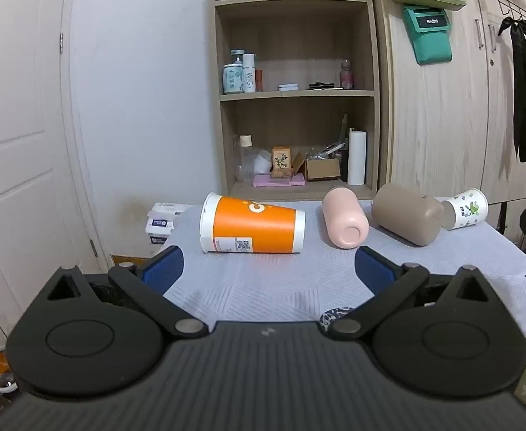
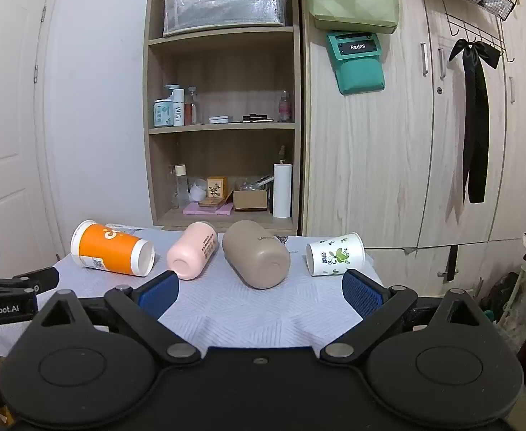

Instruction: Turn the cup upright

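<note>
Nothing of the task is done yet, as far as the views show: all four cups lie on their sides in a row along the far edge of the counter [image 2: 227, 309], which is covered with a pale patterned cloth, and none stands upright.

Going left to right, the orange paper cup [image 1: 252, 228] lies near the far left corner, its wide mouth toward the left edge and its narrower white base toward the middle. Beside it, a little apart, the pink cup [image 1: 345, 222] lies with its closed base toward the cameras. Next comes the larger taupe cup [image 1: 406, 219], also base forward. Last, near the far right corner, the small white cup with a green print [image 2: 335, 254] lies with one end just beside the taupe one; whether they touch cannot be told. No contents or spill show; the pink and taupe mouths face away, so their insides are hidden.

The left tongs [image 1: 268, 269] hover over the near edge with their blue pads wide apart, holding nothing, roughly facing the orange and pink cups. The right tongs [image 2: 261, 291] are likewise spread and empty, facing the taupe cup.

Judging from this, the whole job remains: approach, grip, turn and set down each cup.
</note>
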`<state>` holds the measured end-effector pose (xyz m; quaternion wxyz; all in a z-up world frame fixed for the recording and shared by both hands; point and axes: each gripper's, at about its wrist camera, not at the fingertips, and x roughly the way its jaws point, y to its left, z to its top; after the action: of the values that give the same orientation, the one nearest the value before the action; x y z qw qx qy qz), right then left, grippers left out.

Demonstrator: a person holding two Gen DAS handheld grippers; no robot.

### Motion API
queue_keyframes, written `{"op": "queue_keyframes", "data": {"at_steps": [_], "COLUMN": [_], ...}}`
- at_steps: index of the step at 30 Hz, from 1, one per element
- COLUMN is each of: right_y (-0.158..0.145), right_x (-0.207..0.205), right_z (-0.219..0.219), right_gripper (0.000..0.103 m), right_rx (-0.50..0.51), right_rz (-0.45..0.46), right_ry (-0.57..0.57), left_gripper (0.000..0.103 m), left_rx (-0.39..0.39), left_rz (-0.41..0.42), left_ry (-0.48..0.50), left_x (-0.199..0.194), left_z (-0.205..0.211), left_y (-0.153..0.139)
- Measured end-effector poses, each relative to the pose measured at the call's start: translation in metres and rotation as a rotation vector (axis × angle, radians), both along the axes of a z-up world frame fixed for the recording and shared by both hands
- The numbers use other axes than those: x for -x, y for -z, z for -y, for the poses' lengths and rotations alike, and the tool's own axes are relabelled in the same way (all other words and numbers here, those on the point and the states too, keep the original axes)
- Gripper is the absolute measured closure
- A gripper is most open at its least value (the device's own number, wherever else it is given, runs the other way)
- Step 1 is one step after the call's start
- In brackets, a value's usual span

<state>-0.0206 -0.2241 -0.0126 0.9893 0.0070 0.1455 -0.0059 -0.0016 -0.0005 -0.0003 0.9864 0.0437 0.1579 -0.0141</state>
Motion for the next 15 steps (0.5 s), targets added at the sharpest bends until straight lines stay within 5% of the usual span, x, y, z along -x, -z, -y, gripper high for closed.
{"op": "queue_keyframes", "data": {"at_steps": [15], "right_y": [0.005], "right_x": [0.004], "right_z": [-0.006], "right_gripper": [0.000], "right_rx": [0.024], "right_rz": [0.022], "right_ry": [-0.002], "left_gripper": [0.000], "left_rx": [0.033], "left_rz": [0.006], "left_ry": [0.027], "left_x": [0.003], "left_z": [-0.013], "left_y": [-0.008]}}
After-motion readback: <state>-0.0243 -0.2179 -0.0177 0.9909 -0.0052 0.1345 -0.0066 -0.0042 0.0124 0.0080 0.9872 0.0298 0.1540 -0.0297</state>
